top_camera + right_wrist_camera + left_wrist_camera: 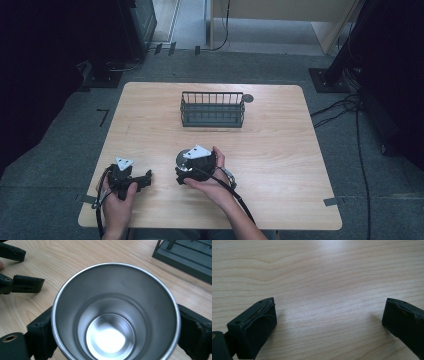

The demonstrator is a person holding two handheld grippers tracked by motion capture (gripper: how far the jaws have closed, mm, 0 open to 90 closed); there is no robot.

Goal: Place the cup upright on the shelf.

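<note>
Right gripper view: a steel cup [115, 315] is clamped by the right hand-held gripper [115, 335] near the desk's [280, 150] centre — best kept upright toward the rack [212, 109] at 12 o'clock — while the left hand-held gripper [329, 322] is held open, empty.

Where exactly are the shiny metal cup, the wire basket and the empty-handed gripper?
Metal cup [110, 337]: right gripper view, on its bright inner bottom.
Wire basket [212, 116]: high view, on its front wall.
Left gripper [329, 320]: left gripper view, midway between its open jaws, over bare table.
</note>
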